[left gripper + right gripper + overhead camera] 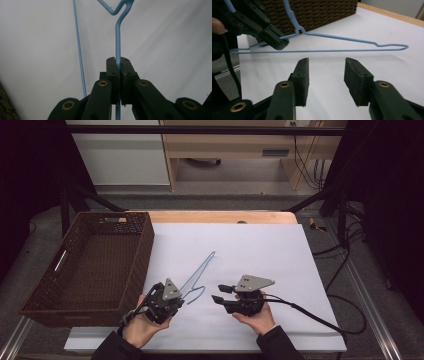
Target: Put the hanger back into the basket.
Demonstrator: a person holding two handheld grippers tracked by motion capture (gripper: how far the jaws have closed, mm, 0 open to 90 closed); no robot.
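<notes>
A light blue wire hanger lies on the white sheet, its long end pointing away toward the far left. My left gripper is shut on the hanger's wire near the neck; in the left gripper view the pads clamp the blue wire, which runs straight up between them. My right gripper is just right of the hanger, pointing left at it, and stands open. In the right gripper view its jaws have nothing between them, and the hanger and left gripper lie beyond.
A dark brown wicker basket stands at the left of the table, close beside my left hand, and shows behind the hanger as the wicker basket in the right gripper view. A black cable trails right from my right gripper. The table's wooden far edge borders the sheet.
</notes>
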